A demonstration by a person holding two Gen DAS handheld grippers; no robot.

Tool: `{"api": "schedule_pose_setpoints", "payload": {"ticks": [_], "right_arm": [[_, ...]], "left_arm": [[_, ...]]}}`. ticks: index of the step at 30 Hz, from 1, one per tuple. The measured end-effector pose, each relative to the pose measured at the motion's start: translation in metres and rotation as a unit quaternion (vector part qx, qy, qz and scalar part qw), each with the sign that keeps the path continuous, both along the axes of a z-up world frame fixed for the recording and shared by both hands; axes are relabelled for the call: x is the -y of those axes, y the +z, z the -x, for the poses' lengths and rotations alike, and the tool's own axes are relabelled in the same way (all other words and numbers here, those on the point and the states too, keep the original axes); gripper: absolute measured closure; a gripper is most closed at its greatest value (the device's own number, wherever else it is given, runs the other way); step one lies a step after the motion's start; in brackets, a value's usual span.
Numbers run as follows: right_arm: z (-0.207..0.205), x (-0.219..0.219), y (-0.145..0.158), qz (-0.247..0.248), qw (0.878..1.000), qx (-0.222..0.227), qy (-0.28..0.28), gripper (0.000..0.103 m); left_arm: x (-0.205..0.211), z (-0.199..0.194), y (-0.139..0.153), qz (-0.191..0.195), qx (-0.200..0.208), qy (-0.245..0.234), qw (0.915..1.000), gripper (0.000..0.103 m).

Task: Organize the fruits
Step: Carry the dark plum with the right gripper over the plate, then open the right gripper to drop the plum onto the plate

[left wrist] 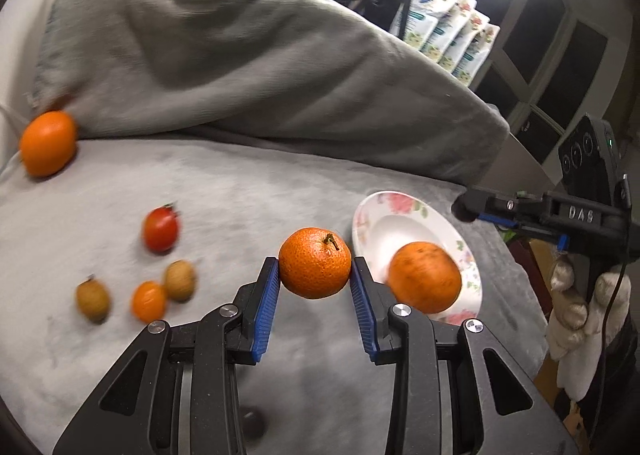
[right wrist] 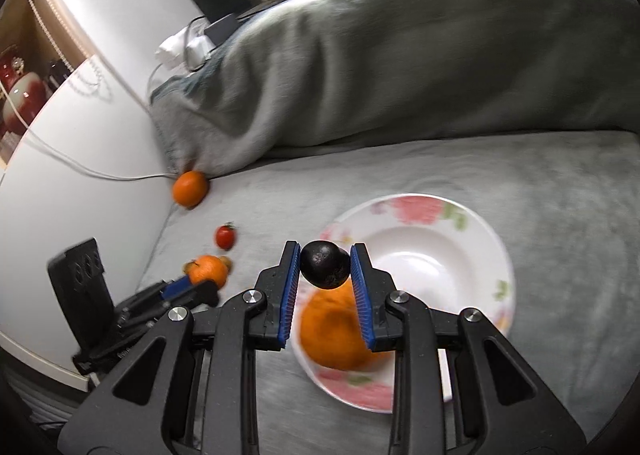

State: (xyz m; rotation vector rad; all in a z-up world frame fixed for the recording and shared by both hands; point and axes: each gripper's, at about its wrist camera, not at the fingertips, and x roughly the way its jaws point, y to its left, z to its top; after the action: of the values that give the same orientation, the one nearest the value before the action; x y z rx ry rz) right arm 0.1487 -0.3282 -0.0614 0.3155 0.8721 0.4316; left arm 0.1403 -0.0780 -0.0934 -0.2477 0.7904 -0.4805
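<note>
Two fruits going to the plate [right wrist: 496,255]

My left fingers [left wrist: 315,275] hold an orange [left wrist: 315,267]; my right fingers [right wrist: 325,265] hold a dark fruit [right wrist: 324,263] above the plate's near rim.

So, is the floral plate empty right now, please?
No, one orange already lies in the floral plate, below the right claw holding a dark fruit.
</note>
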Motion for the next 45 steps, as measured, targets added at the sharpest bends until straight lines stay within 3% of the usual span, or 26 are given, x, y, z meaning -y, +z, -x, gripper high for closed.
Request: {"api": "schedule_pose_setpoints", "payload": {"ticks": [15,30,37,44,45], "right_arm": [[0.024,0.045,-0.030,0.032,0.999,-0.007,-0.031,0.076],[0.036,0.033,-0.041,0.081,0.997,0.008,0.000,0.076],[0.037,0.032,-0.043,0.075,0.997,0.008,0.006,0.076],[0.038,0.032,-0.044,0.077,0.997,0.006,0.007,0.074],[0.039,0.032,-0.044,0.076,0.997,0.007,0.007,0.070]], "left_arm": [[0.053,-0.030,0.001,-0.005,-0.014,-0.040,0.9991,0.069],[0.077,-0.043,0.001,-0.013,-0.024,-0.059,0.9979,0.068],[0.084,-0.042,0.002,-0.020,-0.021,-0.069,0.9972,0.067],[0.087,-0.042,0.006,-0.017,-0.016,-0.069,0.9973,0.049],[0.087,-0.042,0.006,-0.016,-0.016,-0.070,0.9973,0.047]]}}
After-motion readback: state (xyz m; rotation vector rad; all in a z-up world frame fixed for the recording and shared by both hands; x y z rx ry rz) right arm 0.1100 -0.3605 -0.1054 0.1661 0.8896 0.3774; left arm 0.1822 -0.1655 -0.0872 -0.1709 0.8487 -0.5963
